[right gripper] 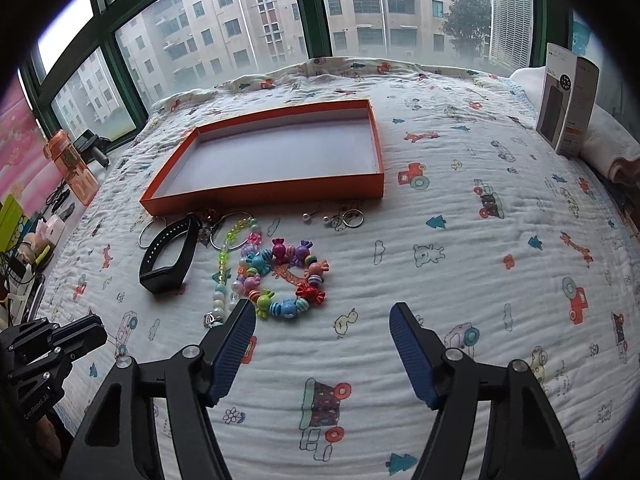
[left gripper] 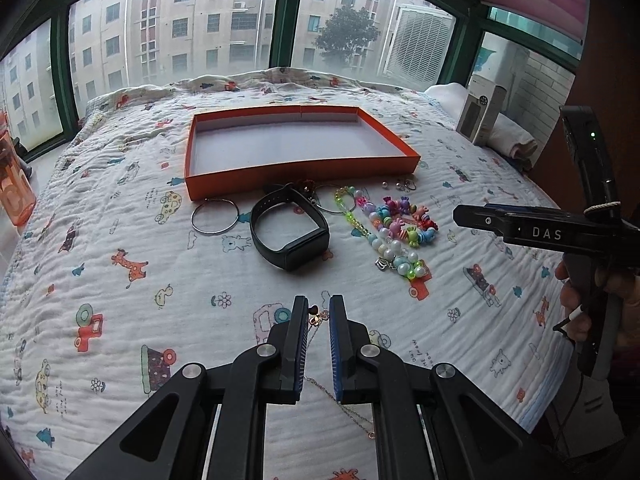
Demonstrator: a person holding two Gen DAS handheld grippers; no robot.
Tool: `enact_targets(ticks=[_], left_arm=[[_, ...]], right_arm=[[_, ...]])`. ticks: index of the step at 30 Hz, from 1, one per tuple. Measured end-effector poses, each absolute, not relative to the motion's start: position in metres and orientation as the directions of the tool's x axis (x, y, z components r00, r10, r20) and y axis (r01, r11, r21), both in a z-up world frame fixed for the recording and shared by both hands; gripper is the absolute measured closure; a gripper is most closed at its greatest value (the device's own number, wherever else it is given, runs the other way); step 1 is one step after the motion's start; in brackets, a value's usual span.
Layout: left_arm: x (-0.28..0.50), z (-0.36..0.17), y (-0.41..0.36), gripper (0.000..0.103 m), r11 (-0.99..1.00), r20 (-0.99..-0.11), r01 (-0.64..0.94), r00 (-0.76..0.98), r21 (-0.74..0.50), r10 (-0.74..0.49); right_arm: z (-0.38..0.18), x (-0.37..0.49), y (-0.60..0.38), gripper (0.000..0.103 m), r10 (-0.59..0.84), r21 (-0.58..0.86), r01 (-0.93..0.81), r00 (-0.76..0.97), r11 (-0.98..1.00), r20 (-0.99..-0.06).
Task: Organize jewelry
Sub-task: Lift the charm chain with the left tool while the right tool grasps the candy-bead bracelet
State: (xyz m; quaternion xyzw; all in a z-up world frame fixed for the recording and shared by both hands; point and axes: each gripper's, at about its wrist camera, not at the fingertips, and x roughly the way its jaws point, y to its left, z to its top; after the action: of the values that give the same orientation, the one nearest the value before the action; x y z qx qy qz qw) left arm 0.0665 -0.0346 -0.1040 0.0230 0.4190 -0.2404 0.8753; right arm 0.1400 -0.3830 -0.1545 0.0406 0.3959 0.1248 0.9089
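An empty orange tray [left gripper: 304, 173] [right gripper: 272, 194] lies on the quilted bed. In front of it lie a silver hoop [left gripper: 215, 216], a black wristband [left gripper: 289, 230] [right gripper: 170, 256], a colourful candy-bead bracelet [left gripper: 404, 220] [right gripper: 286, 280], a pearl-and-green bead strand [left gripper: 394, 252] [right gripper: 222, 276] and small rings [left gripper: 406, 185] [right gripper: 352, 217]. My left gripper [left gripper: 319, 312] is narrowly open around a thin rose-gold chain necklace [left gripper: 320, 318] with a small pendant; the chain trails down onto the quilt. My right gripper [right gripper: 322, 320] is wide open and empty, just short of the candy bracelet.
A grey product box [left gripper: 482, 114] [right gripper: 568, 100] and folded white towels [left gripper: 516, 140] sit at the bed's right edge. An orange bottle [right gripper: 72, 168] stands by the window on the left. Windows run along the far side of the bed.
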Motion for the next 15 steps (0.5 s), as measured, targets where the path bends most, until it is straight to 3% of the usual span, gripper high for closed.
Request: enact_targets(ticks=[6, 15], left_arm=[[0.074, -0.105, -0.028, 0.092, 0.886, -0.744, 0.429, 0.532, -0.175, -0.405], [0.087, -0.111, -0.020, 0.092, 0.891, -0.749, 0.409, 0.523, -0.198, -0.406]], right_arm=[[-0.154, 0.159, -0.372, 0.047, 0.324, 0.199, -0.262, 0.630, 0.944, -0.706], [-0.167, 0.179, -0.359, 0.051, 0.368, 0.223, -0.307, 0.584, 0.925, -0.723]])
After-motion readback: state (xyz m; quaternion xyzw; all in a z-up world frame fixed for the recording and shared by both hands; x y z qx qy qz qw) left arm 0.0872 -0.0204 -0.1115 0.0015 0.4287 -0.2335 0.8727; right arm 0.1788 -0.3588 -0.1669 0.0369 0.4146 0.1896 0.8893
